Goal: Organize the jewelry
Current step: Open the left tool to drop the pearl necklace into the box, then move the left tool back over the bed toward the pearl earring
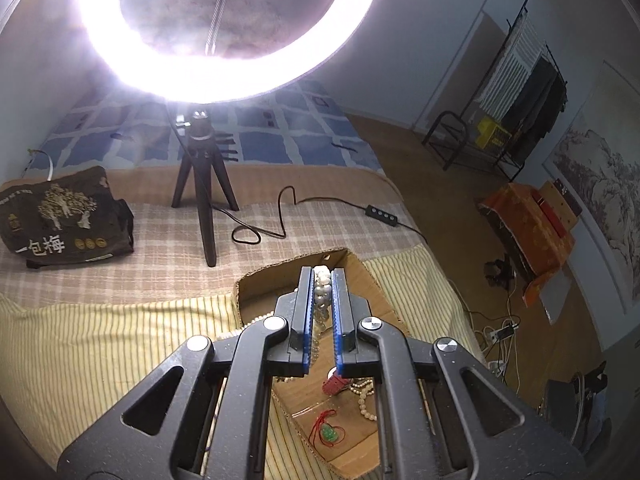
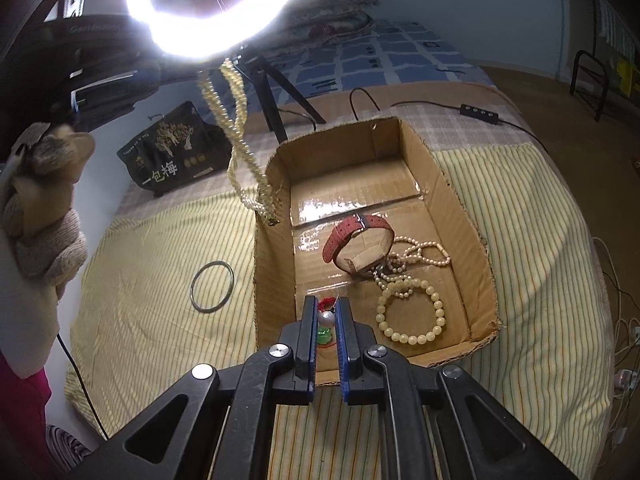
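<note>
My left gripper (image 1: 323, 276) is shut on a long pearl necklace (image 1: 322, 292). In the right wrist view that necklace (image 2: 236, 136) dangles in loops, its lower end at the left wall of an open cardboard box (image 2: 456, 204). My right gripper (image 2: 326, 304) is shut on a small pearl piece (image 2: 326, 317), low over the box's near end. Right under it lies a green pendant on red cord (image 2: 325, 336). Inside the box also lie a red-strapped watch (image 2: 356, 240), a thin pearl strand (image 2: 420, 254) and a cream bead bracelet (image 2: 412, 312).
A thin metal bangle (image 2: 212, 286) lies on the striped bedcover left of the box. A ring light on a black tripod (image 1: 204, 196) stands behind the box, its cable and switch (image 1: 382, 212) trailing right. A dark snack bag (image 1: 64, 220) sits far left. A knit-gloved hand (image 2: 40, 208) is at the left.
</note>
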`<state>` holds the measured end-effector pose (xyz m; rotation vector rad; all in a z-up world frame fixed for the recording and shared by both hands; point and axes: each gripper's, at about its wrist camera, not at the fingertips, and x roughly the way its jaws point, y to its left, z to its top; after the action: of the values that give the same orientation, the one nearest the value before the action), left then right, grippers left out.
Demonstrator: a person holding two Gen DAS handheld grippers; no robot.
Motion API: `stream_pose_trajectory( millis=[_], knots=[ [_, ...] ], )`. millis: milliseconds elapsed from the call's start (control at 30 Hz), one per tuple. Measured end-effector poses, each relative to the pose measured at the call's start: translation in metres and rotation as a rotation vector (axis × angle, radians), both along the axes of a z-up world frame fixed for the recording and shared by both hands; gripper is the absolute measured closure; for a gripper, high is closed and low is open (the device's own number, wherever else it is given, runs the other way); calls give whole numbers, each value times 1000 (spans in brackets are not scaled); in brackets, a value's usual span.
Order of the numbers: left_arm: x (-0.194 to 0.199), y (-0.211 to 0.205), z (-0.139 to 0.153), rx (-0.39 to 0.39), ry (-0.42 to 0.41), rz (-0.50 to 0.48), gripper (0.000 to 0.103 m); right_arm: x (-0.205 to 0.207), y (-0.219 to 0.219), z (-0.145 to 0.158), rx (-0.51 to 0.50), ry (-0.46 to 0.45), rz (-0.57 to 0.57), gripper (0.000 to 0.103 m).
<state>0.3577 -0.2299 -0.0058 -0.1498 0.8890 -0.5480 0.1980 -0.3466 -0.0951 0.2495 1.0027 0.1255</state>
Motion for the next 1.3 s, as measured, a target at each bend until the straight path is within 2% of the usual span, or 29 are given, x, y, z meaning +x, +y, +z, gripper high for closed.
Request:
stream_pose_trajectory(
  millis=[300, 600, 667, 733, 800, 933, 1000, 1300],
  knots=[
    [10, -24, -32, 41, 55, -56, 97, 5, 0, -11, 1, 27, -4, 97],
    [14, -34, -47, 67, 89, -157, 97, 8, -1, -20, -3, 46, -6, 97],
    [16, -33, -48, 94, 90, -147, 97, 8, -1, -19, -2, 44, -7, 97],
    [18, -29, -48, 93, 95, -138, 77, 8, -1, -20, -2, 44, -9, 97],
    [20, -22, -46, 89, 91, -121, 74, 9, -1, -20, -5, 45, -9, 95],
    [20, -13, -45, 98, 84, -116, 74, 9, 0, -21, -12, 47, -5, 91],
    [19, -8, -44, 102, 81, -107, 74, 9, 1, -20, -14, 46, -4, 81],
    [6, 6, -38, 113, 58, -91, 74, 9, 2, -17, -35, 57, -17, 74]
  ],
)
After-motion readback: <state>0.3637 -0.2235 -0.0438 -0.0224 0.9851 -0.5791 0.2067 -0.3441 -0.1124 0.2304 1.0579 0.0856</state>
